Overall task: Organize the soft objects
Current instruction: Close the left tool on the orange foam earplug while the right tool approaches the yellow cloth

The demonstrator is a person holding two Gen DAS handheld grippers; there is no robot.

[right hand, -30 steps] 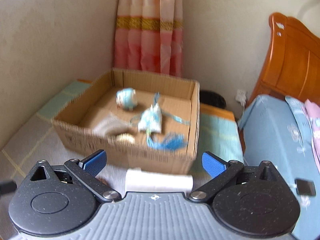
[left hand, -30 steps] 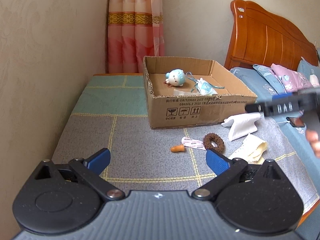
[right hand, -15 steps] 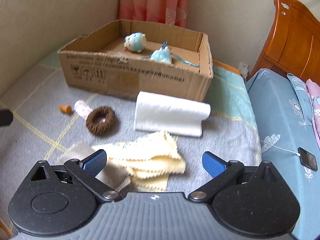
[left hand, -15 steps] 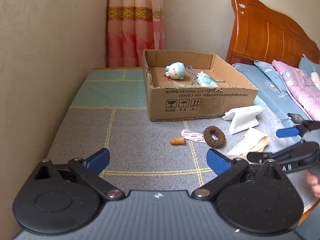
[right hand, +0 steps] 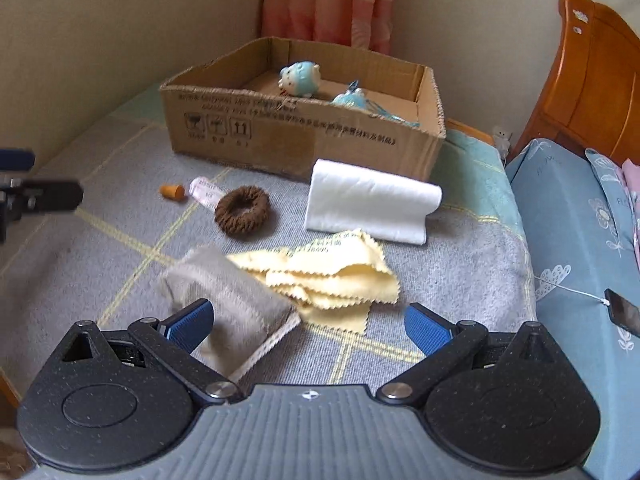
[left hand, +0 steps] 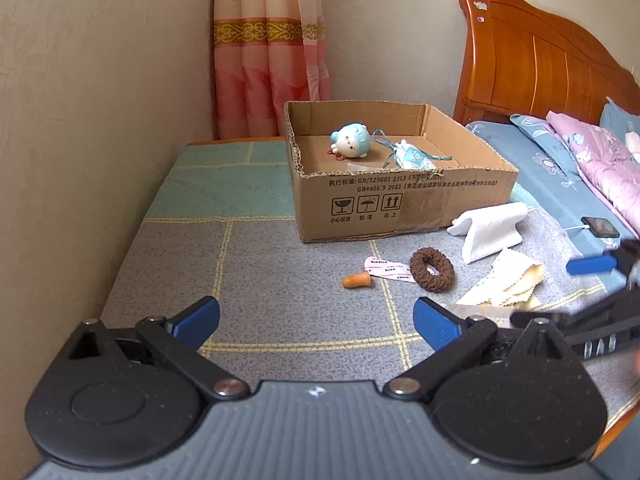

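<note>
the brown corrugated cardboard box looks matt, its edges ragged. the grey woven checked blanket looks coarse (the fuzzy brown knitted scrunchie too). the orange wooden headboard shines glossy.

Your right gripper has come down and pulled back from the cardboard box, which a second ago filled its view and now sits farther off. Its wide-spread fingers now hang low over the near edge of the bench, right above a grey pouch and the yellow cloths beside it; neither showed in its view a second ago. The left finger overlaps the pouch. From your left gripper's camera, the right gripper has dropped from box height to the bench's right edge by the cloths. Your left gripper has edged slightly closer to the box.
</note>
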